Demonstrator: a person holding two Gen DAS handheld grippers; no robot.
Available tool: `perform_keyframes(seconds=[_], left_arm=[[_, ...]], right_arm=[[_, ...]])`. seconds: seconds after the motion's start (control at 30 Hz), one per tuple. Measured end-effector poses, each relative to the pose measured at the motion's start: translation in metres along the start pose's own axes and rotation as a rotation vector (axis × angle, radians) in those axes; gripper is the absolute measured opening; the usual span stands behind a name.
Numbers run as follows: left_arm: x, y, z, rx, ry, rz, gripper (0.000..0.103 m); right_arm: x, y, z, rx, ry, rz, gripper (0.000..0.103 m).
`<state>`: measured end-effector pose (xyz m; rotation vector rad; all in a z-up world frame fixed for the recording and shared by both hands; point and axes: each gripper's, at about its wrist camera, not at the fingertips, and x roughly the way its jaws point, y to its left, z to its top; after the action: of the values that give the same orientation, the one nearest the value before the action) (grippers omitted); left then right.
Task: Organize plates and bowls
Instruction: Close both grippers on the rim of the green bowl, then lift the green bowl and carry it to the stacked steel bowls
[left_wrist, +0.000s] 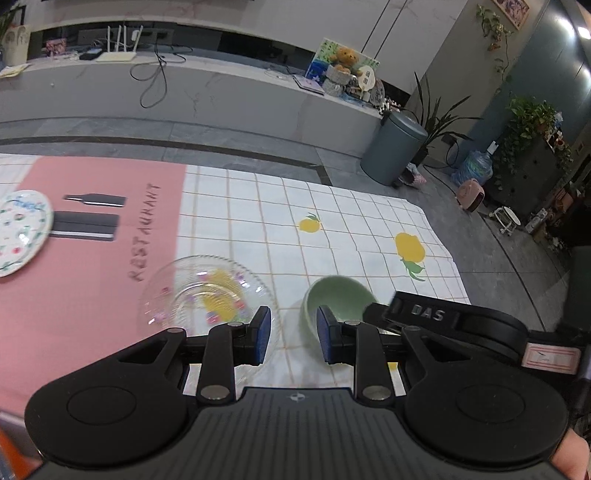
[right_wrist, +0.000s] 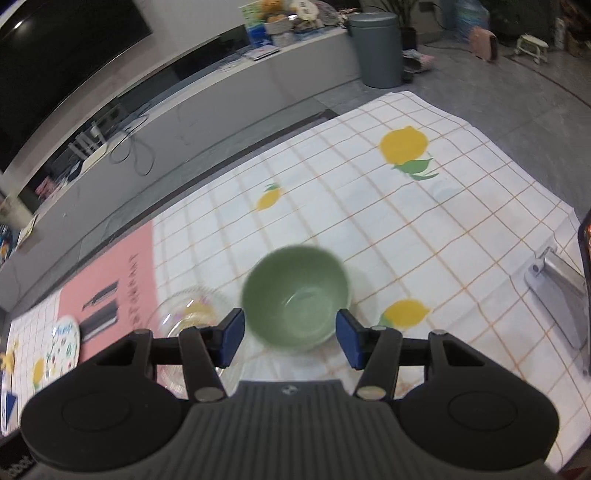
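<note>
A green bowl (right_wrist: 295, 295) stands upright on the checked lemon tablecloth (right_wrist: 424, 229). My right gripper (right_wrist: 290, 341) is open, its blue pads on either side of the bowl's near wall, not touching. A clear glass plate (left_wrist: 207, 291) with a floral print lies left of the bowl. My left gripper (left_wrist: 293, 338) is open and empty, hovering between the glass plate and the green bowl (left_wrist: 338, 301). A white floral plate (left_wrist: 20, 229) lies at the far left on the pink placemat (left_wrist: 92, 266). The right gripper's body (left_wrist: 443, 317) shows at the right of the left wrist view.
A metal object (right_wrist: 561, 291) lies on the cloth at the right. The table's far edge meets a grey floor with a grey bin (left_wrist: 393, 147), plants and a low TV bench (left_wrist: 184, 85) behind it.
</note>
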<state>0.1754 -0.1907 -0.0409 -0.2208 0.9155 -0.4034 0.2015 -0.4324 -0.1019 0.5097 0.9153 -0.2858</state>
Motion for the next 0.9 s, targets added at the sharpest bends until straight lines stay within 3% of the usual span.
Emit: perform_keyframes(seconds=[0.1,0.17,0.33,0.7,0.9], left_arm=[[0.026,-0.003,0.005,-0.004,0.026,0.002,0.030],[0.045,-0.004,0.007,-0.012,0.049,-0.005,0.030],[0.080,-0.005,0.006,-0.039,0.103,-0.030,0.030],[0.113,-0.008,0.000,-0.035,0.161,-0.020,0.030],[0.119,-0.006,-0.002,-0.033,0.168,-0.016,0.016]], right_arm=[[0.014,-0.012,0.008,0.031,0.006,-0.013,0.052],[0.023,-0.016,0.010,0.045,0.022,-0.012,0.042],[0.038,-0.023,0.009,0.060,0.061,0.000,0.034],[0.056,-0.035,0.009,0.108,0.093,-0.021,0.019],[0.063,-0.036,0.007,0.097,0.113,-0.032,0.008]])
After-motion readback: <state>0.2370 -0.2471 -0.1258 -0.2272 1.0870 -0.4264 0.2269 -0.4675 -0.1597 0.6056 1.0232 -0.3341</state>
